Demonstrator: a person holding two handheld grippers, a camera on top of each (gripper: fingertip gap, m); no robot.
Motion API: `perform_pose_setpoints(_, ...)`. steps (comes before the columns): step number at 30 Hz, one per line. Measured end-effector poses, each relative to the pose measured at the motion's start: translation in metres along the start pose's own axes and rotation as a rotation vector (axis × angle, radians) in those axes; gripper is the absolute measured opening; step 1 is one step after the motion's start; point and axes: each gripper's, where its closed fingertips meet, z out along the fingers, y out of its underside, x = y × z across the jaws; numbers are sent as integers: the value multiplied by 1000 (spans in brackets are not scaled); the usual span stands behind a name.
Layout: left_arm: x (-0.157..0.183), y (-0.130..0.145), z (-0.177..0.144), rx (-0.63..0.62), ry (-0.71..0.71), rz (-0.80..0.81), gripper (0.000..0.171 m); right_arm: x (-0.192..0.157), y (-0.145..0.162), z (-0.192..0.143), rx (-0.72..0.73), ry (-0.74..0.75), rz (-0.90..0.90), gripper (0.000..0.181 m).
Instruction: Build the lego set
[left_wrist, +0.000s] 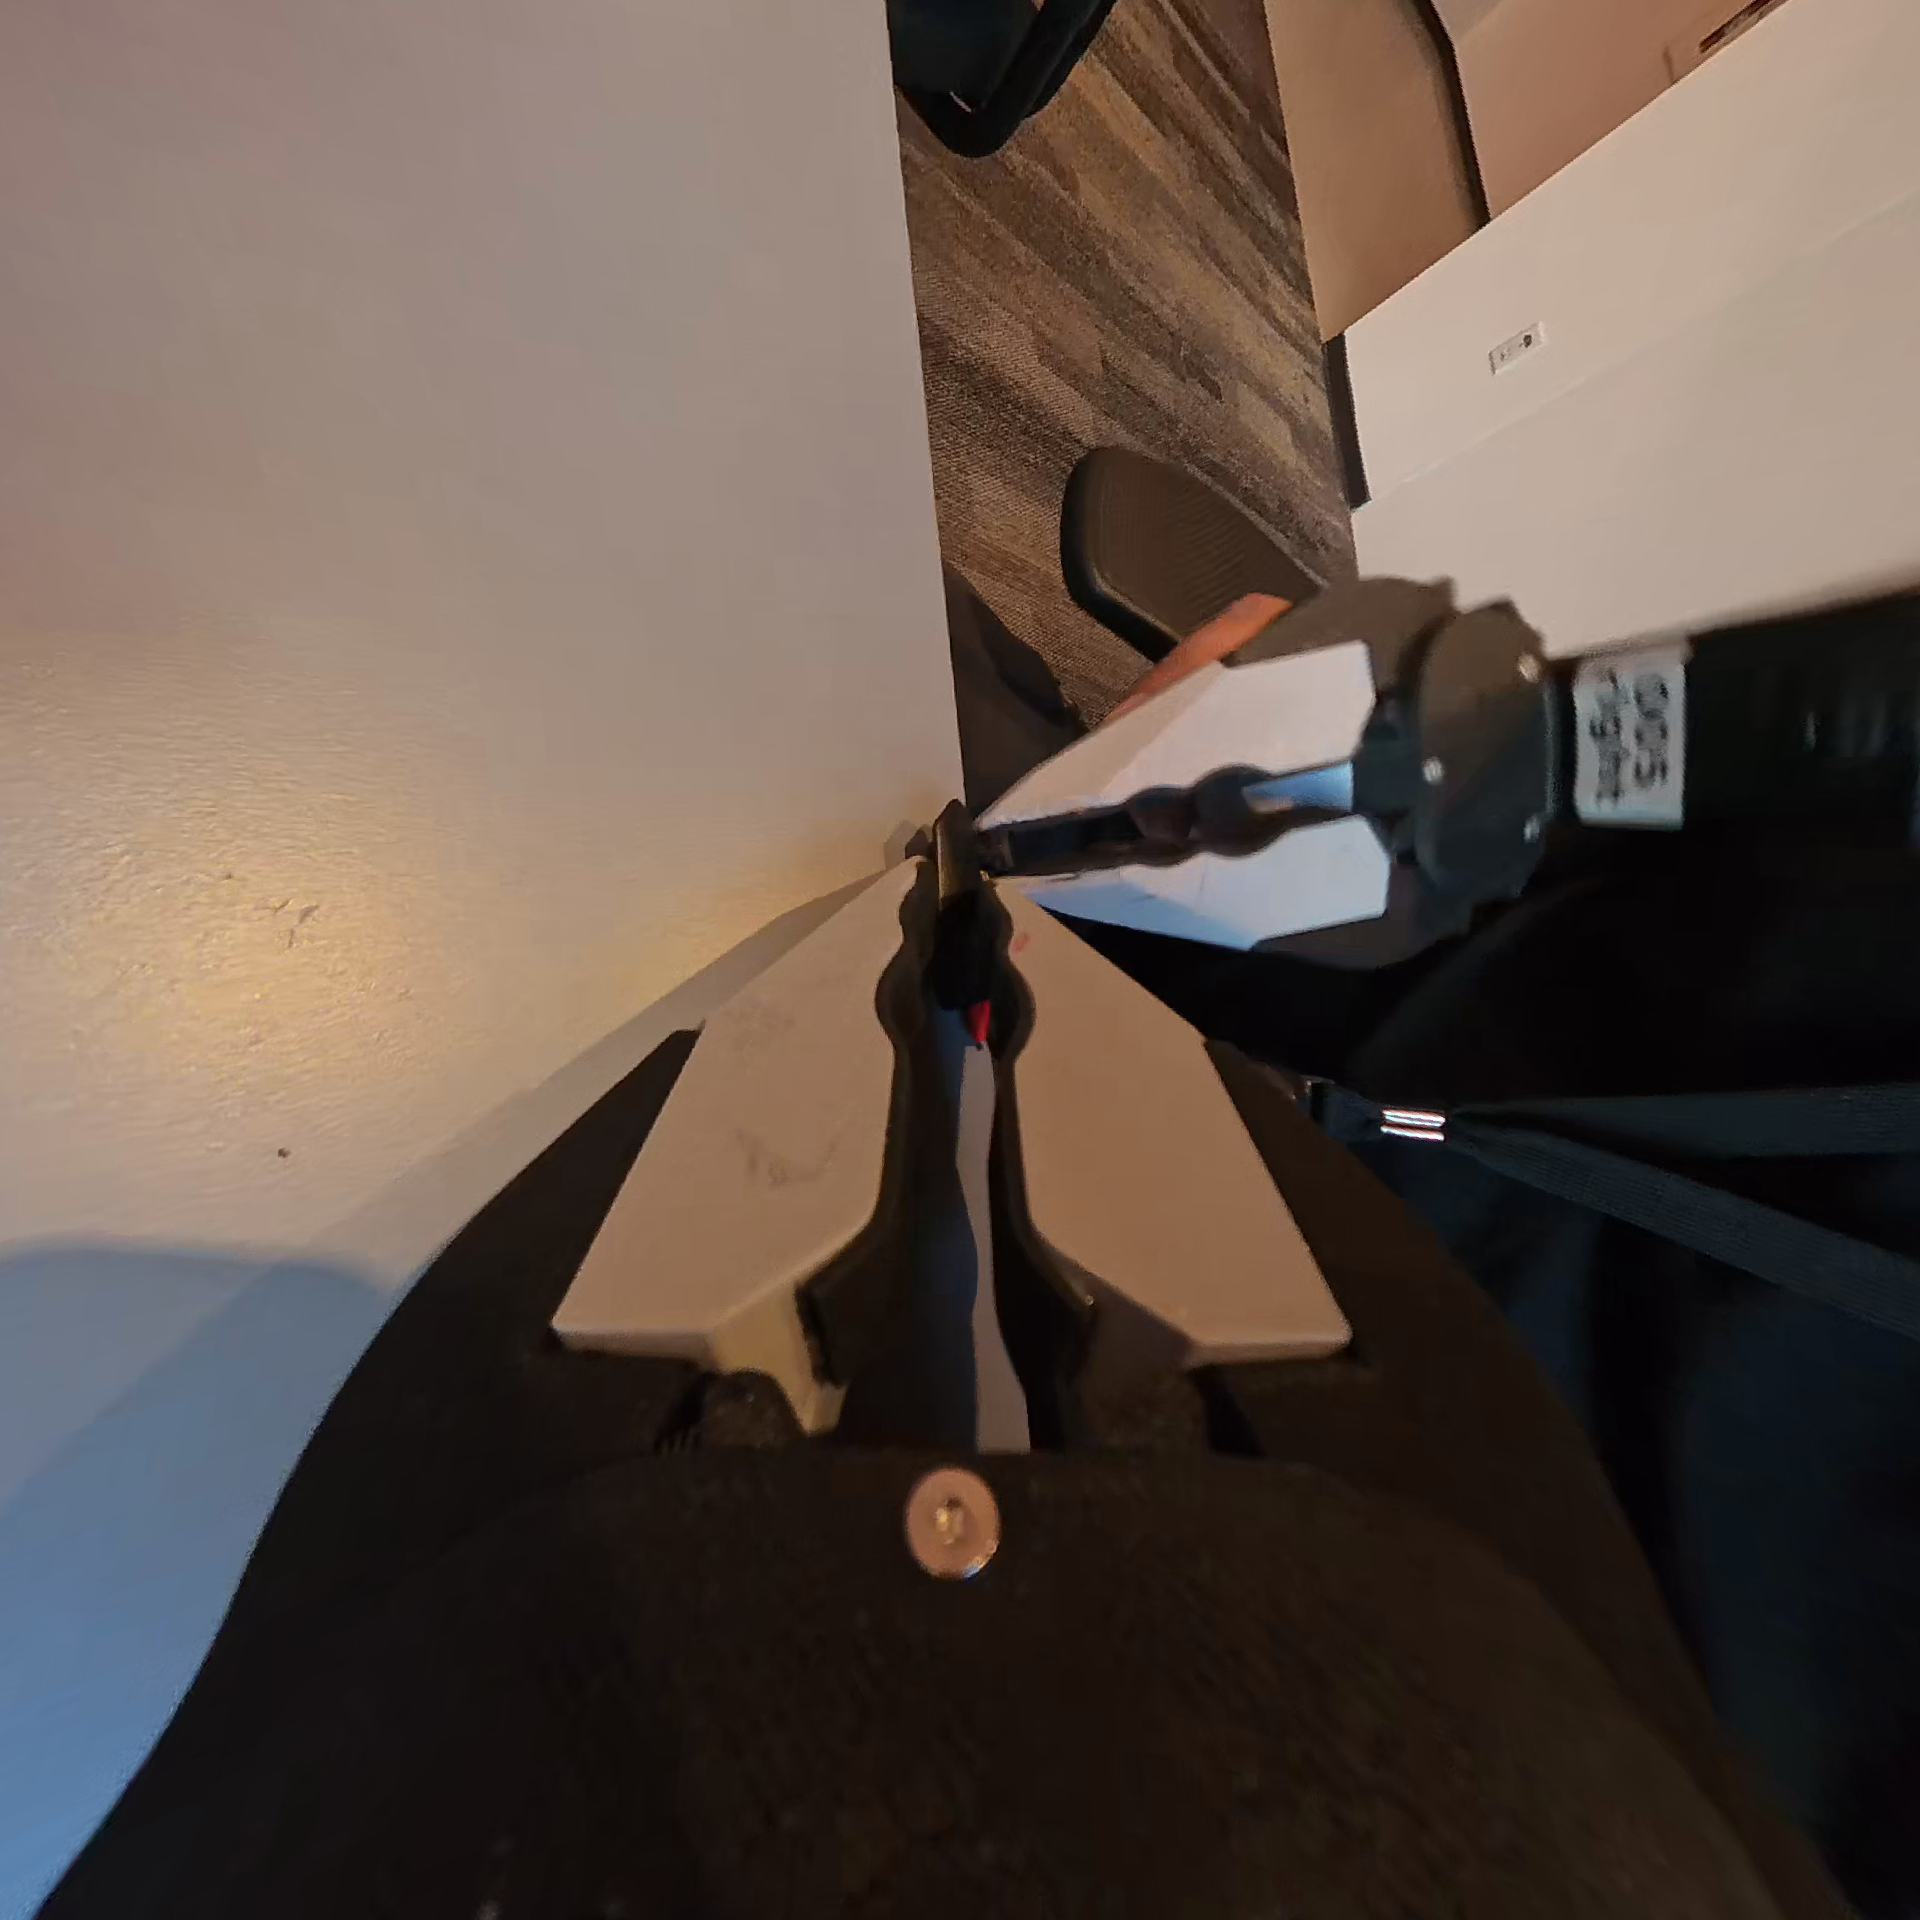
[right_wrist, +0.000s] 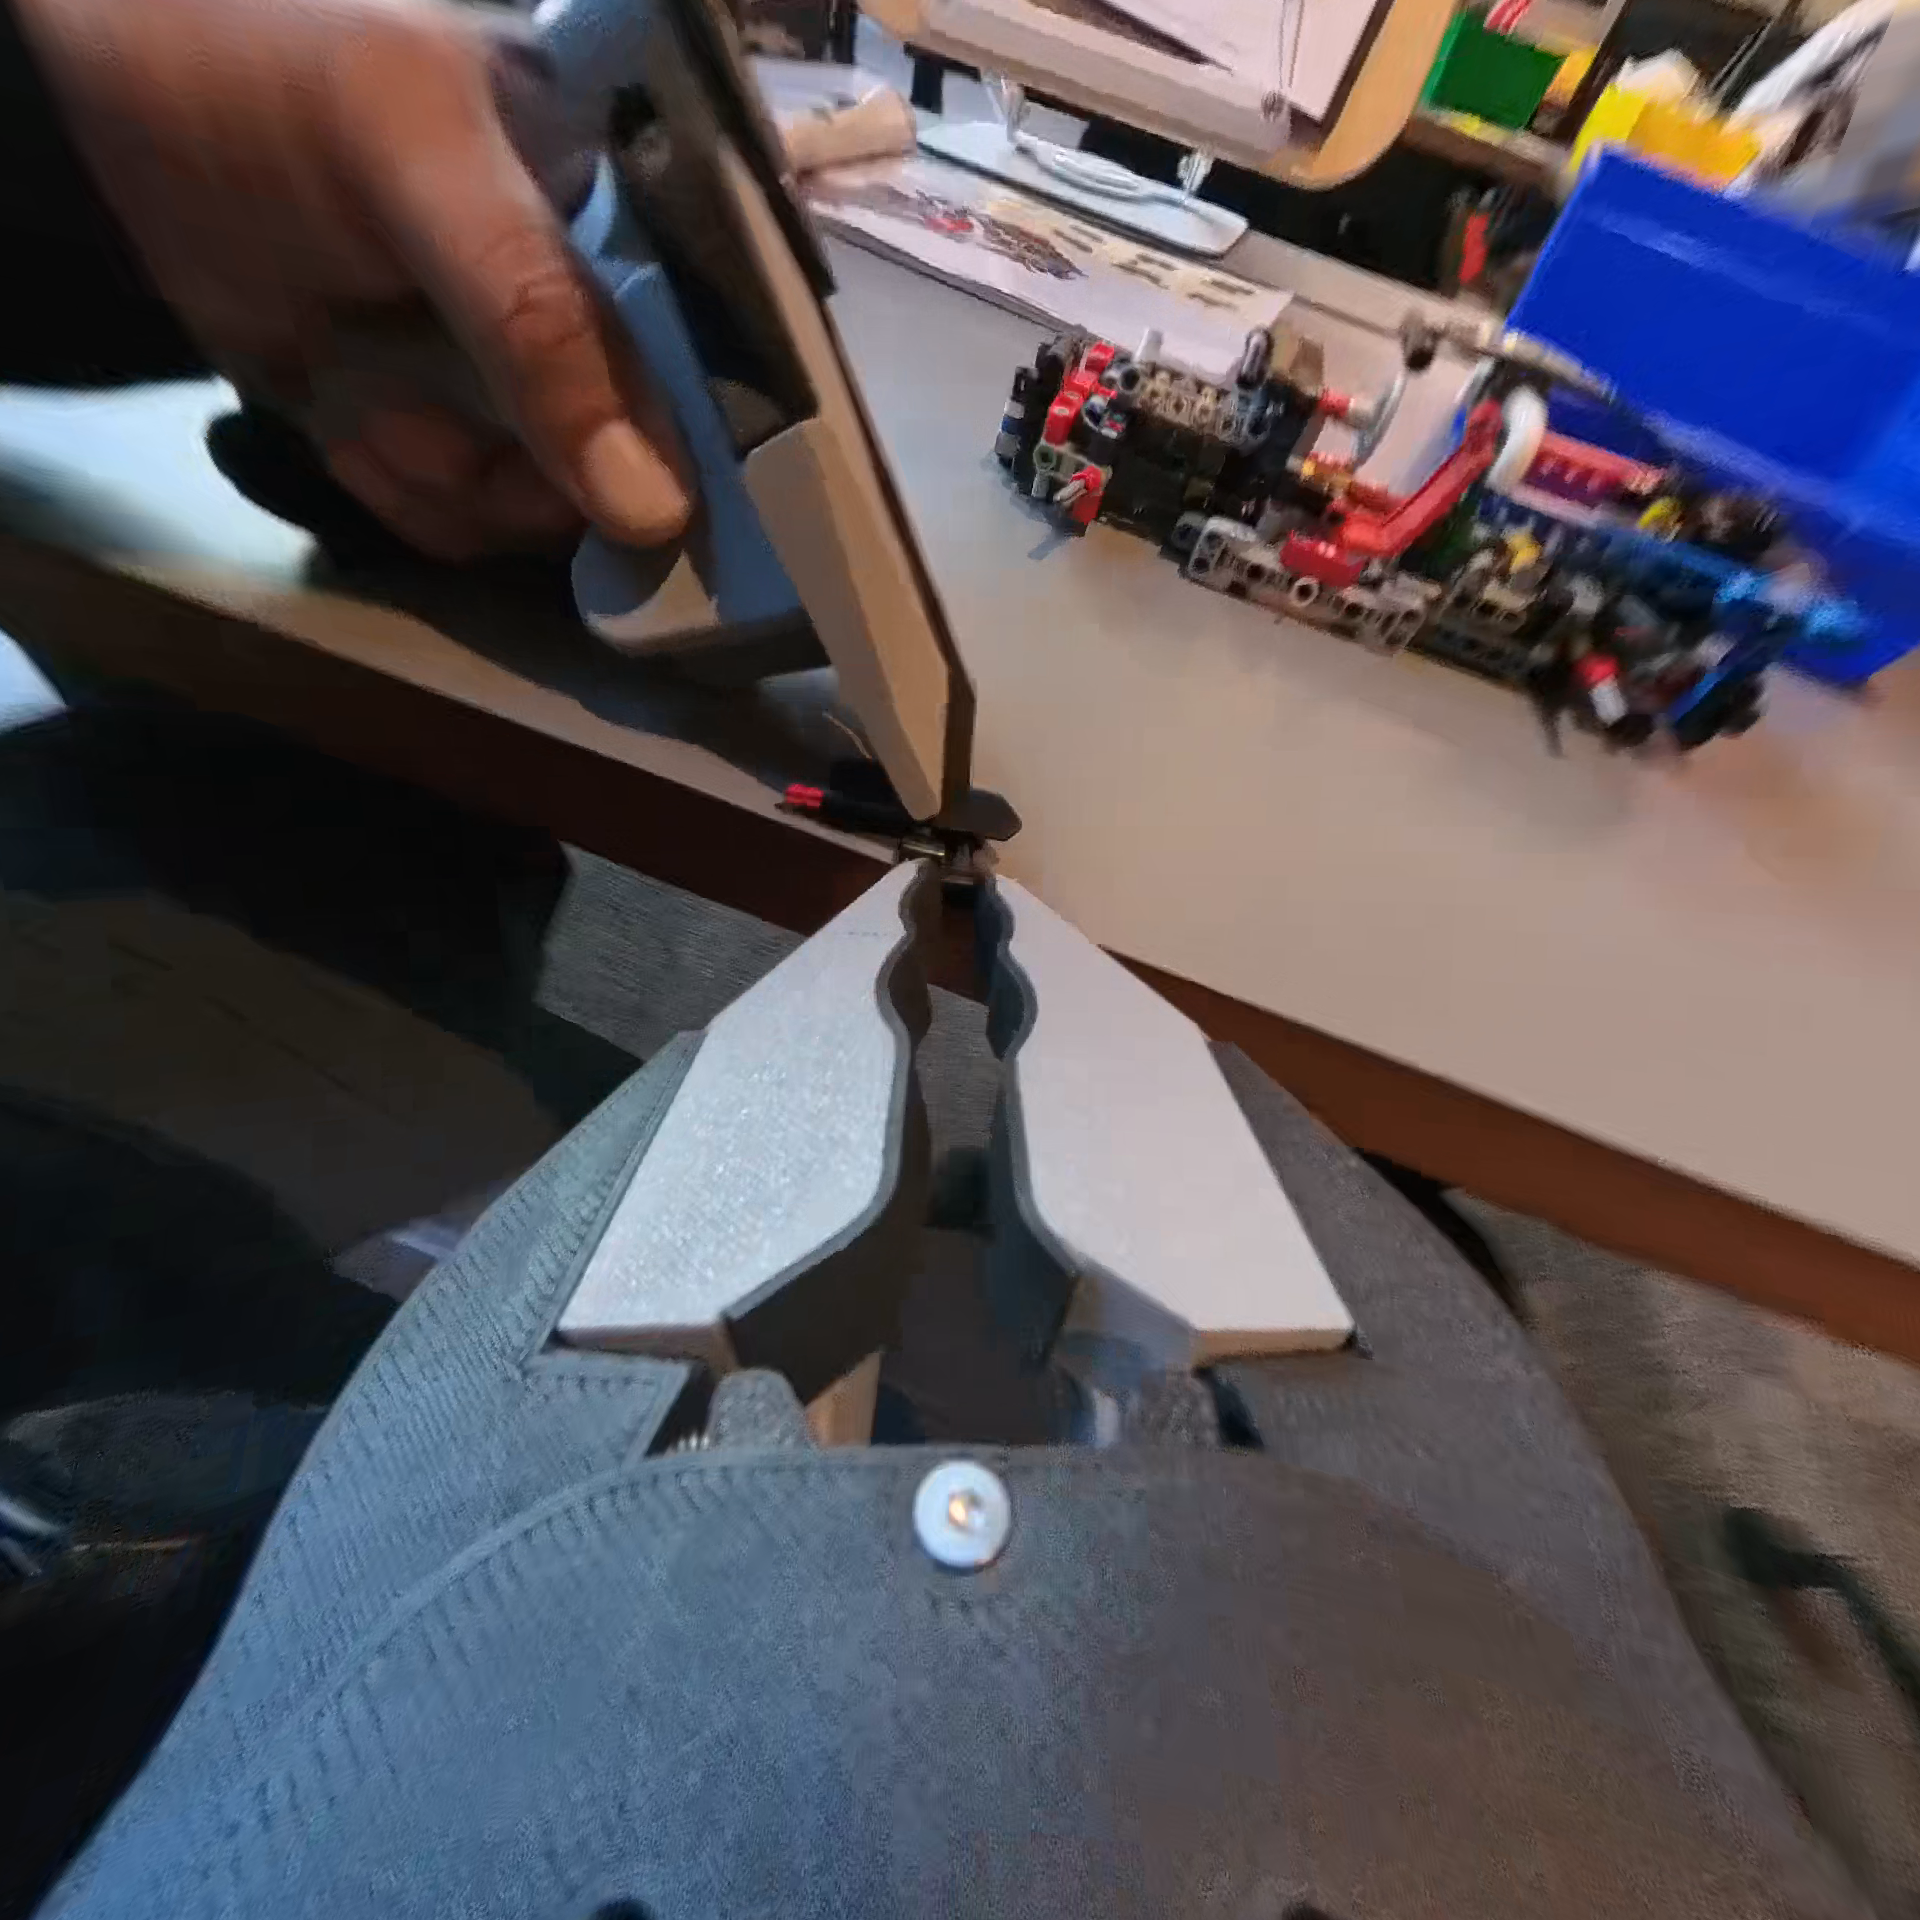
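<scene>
Both grippers meet tip to tip just off the table's near edge. In the left wrist view my left gripper (left_wrist: 940, 868) is shut on a small black lego piece (left_wrist: 961, 971) with a red pin; in the right wrist view that piece (right_wrist: 852, 800) sticks out sideways from the left gripper (right_wrist: 940, 805). My right gripper (right_wrist: 951, 888) is shut on a small dark part (right_wrist: 948, 860) that touches the black piece; I cannot tell if they are joined. The right gripper (left_wrist: 987, 831) comes in from the right. The partly built lego model (right_wrist: 1351, 520) stands on the table (right_wrist: 1247, 883).
A blue bin (right_wrist: 1714, 312) with loose bricks stands right behind the model. An instruction booklet (right_wrist: 1039, 249) lies farther back. A hand (right_wrist: 364, 260) holds the left gripper. Beyond the table (left_wrist: 416, 520) are carpet (left_wrist: 1091, 312) and a chair armrest (left_wrist: 1164, 551). The grippers are tip to tip, or close to it.
</scene>
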Motion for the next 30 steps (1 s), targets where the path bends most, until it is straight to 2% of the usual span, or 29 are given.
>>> perform_pose_setpoints(5, 0, 0, 0, -7, 16, -12, 4, 1, 1, 0, -40, 133, -319, 4)
perform_pose_setpoints(7, 1, 1, 0, -15, 28, -21, 5, 1, 2, 0, -31, 151, -325, 3)
perform_pose_setpoints(10, 0, 1, 0, -16, 29, -27, 5, 1, 3, 1, -5, 111, -162, 4)
perform_pose_setpoints(14, 2, 1, 1, -13, 27, -14, 4, -2, 4, -1, 54, -29, 220, 4)
perform_pose_setpoints(20, 1, 1, 1, -12, 29, -21, 4, -3, 2, -1, 88, -121, 440, 4)
perform_pose_setpoints(22, 1, 1, 1, -11, 25, -23, 5, -1, 1, -1, 69, -95, 383, 4)
perform_pose_setpoints(30, -1, -1, 0, 2, 14, -25, 5, 3, -2, 1, -28, 72, -71, 4)
